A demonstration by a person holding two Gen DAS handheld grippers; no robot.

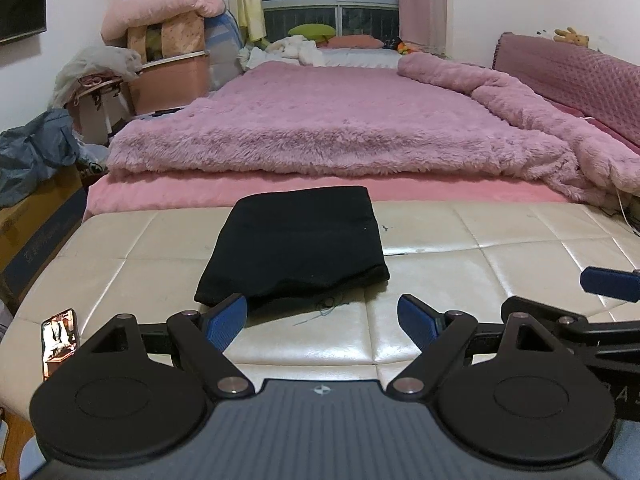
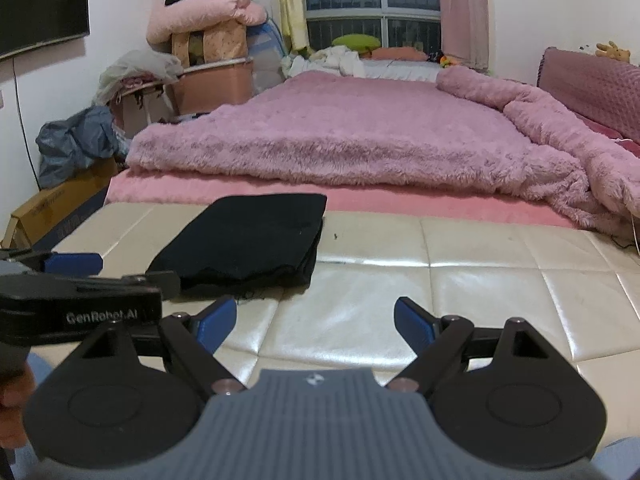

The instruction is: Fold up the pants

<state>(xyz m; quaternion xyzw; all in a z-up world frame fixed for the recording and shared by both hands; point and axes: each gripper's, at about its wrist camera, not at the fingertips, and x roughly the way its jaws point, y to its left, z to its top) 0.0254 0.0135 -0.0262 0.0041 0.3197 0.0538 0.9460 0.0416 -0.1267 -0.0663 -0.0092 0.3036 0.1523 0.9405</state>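
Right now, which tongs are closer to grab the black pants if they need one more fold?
Left, most likely. The left tongs hang open right at the near edge of the folded black pants, with one blue tip at the cloth. The right tongs are open too, but sit off to the side over bare cream cushion.

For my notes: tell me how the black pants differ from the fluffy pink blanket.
The black pants are folded into a compact flat rectangle; the fluffy pink blanket is spread wide with one side rumpled. The pants look smooth, the blanket shaggy. The pants lie on the cream bench, the blanket on the bed beyond. Neither gripper touches either.
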